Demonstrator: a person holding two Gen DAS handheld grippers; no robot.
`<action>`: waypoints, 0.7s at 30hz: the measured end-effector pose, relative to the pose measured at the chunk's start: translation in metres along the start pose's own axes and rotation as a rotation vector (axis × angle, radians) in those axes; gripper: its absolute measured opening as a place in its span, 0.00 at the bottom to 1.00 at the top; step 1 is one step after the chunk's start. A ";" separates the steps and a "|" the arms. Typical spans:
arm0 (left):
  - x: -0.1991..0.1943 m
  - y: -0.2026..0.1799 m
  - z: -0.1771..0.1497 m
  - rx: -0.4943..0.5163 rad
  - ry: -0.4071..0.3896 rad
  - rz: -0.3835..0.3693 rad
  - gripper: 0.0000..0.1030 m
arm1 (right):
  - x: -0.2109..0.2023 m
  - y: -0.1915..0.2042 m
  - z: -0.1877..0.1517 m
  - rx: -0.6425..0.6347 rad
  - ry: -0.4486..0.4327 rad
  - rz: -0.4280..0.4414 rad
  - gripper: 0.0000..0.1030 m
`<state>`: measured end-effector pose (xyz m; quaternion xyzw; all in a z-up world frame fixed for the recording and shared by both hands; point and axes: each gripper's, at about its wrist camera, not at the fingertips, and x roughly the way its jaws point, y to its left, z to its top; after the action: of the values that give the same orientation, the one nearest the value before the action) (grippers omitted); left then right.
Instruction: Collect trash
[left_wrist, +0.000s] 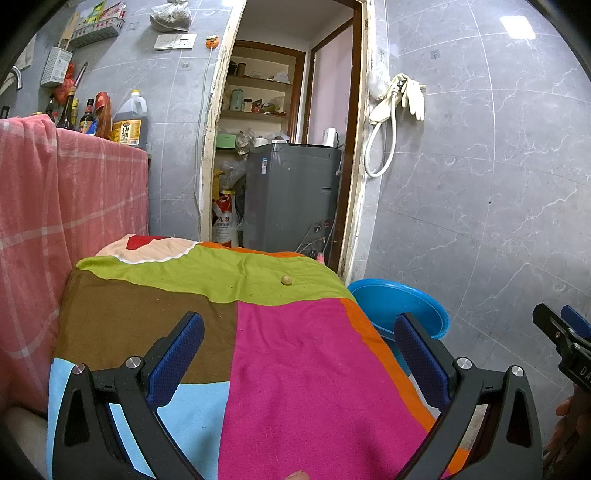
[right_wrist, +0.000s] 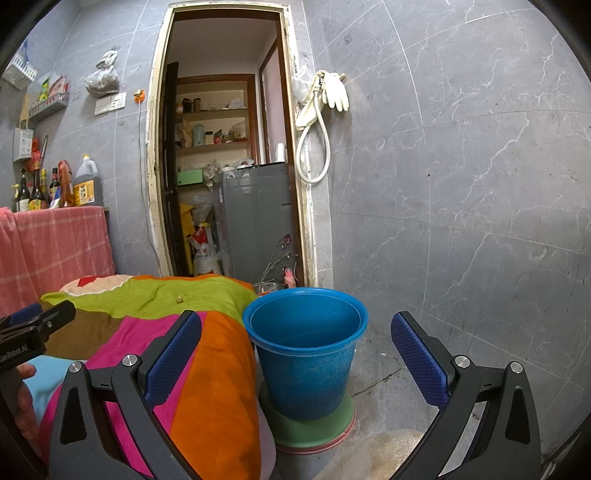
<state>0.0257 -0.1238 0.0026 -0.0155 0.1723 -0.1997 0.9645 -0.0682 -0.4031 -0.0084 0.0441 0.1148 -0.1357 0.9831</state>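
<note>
Just then both grippers hung over the near end of the bench, which was draped in a patchwork cloth (left_wrist: 295, 350) of pink, green, brown, orange and pale blue. The left gripper (left_wrist: 299, 354) had its jaws wide apart with nothing between them, poised above the pink patch. The right gripper (right_wrist: 295, 354) was likewise spread and empty, held out past the bench's right edge with the blue bucket (right_wrist: 306, 350) showing between its blue pads (right_wrist: 173, 354).

One small yellowish scrap of trash (left_wrist: 286, 280) lay on the green patch near the far edge of the bench, well apart from either gripper. The bucket stood on the floor just beside the bench's right edge, upright on a green base (right_wrist: 314, 428), its inside looking bare. Behind it an open doorway showed a grey washing machine (left_wrist: 291, 195), and pale rubber gloves (left_wrist: 406, 99) hung on the tiled wall beside the frame.
</note>
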 end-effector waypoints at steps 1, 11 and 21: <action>0.000 0.000 0.000 0.000 0.000 0.001 0.98 | 0.000 0.000 0.000 -0.001 0.000 0.000 1.00; -0.001 -0.004 0.002 -0.008 -0.001 0.006 0.98 | 0.000 0.000 0.000 0.000 -0.001 0.000 1.00; -0.001 -0.004 0.002 -0.010 -0.001 0.004 0.98 | 0.000 0.001 0.000 -0.001 -0.001 -0.001 1.00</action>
<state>0.0244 -0.1270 0.0051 -0.0200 0.1729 -0.1967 0.9649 -0.0682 -0.4023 -0.0085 0.0437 0.1144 -0.1361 0.9831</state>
